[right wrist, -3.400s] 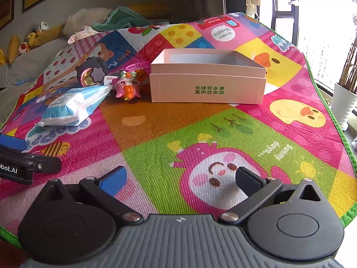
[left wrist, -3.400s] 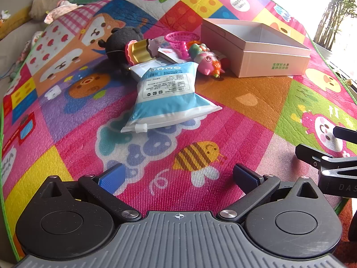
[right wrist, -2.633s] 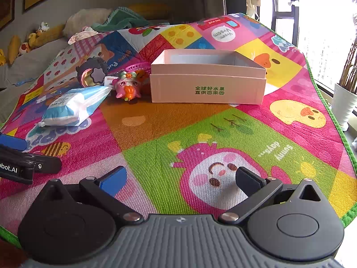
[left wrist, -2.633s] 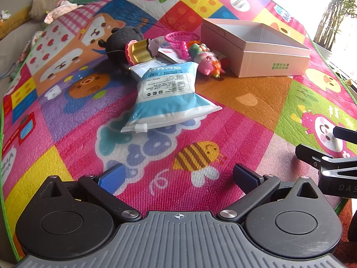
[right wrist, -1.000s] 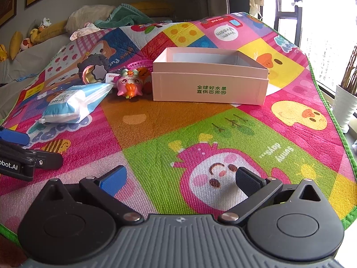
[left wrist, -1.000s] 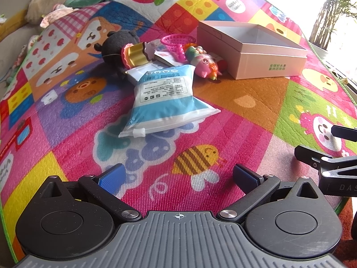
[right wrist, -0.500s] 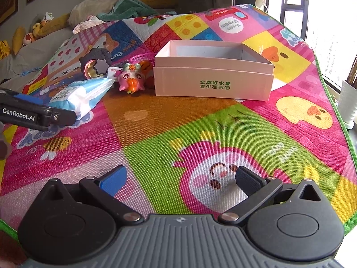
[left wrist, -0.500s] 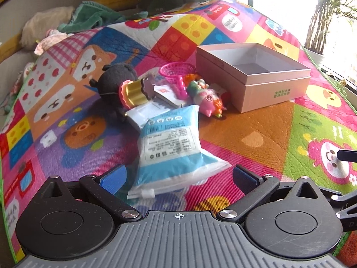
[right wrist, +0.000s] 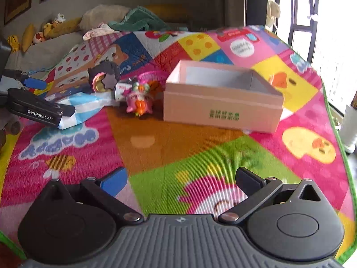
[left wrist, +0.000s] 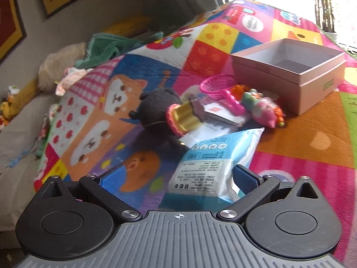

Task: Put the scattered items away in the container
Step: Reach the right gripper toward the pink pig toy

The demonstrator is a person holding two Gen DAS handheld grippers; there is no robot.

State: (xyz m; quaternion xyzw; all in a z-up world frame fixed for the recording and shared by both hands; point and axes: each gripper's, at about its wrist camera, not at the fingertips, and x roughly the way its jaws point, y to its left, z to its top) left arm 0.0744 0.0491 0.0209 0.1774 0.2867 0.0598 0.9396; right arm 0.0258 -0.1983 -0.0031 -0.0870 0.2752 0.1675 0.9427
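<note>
A blue-and-white pouch (left wrist: 212, 163) lies on the play mat, its near end between the fingers of my open left gripper (left wrist: 178, 178). Beyond it are a black plush (left wrist: 158, 107) with a gold-and-pink toy (left wrist: 185, 118), a white packet (left wrist: 221, 114), a pink net basket (left wrist: 215, 86) and a pink animal toy (left wrist: 265, 111). The pink box (left wrist: 321, 78) stands open and empty at the right. My right gripper (right wrist: 181, 179) is open over bare mat, well short of the box (right wrist: 223, 109). The right wrist view also shows the left gripper (right wrist: 59, 98) over the pouch (right wrist: 82, 105).
The colourful play mat (right wrist: 178, 138) has a green border at the right. Cushions, soft toys and a green towel (right wrist: 138, 20) lie at the back. A white pot (right wrist: 350, 125) stands off the mat by the window.
My left gripper has moved forward and tilted up, so the pouch now sits between its fingers. The right gripper has moved closer to the box. Both stay open.
</note>
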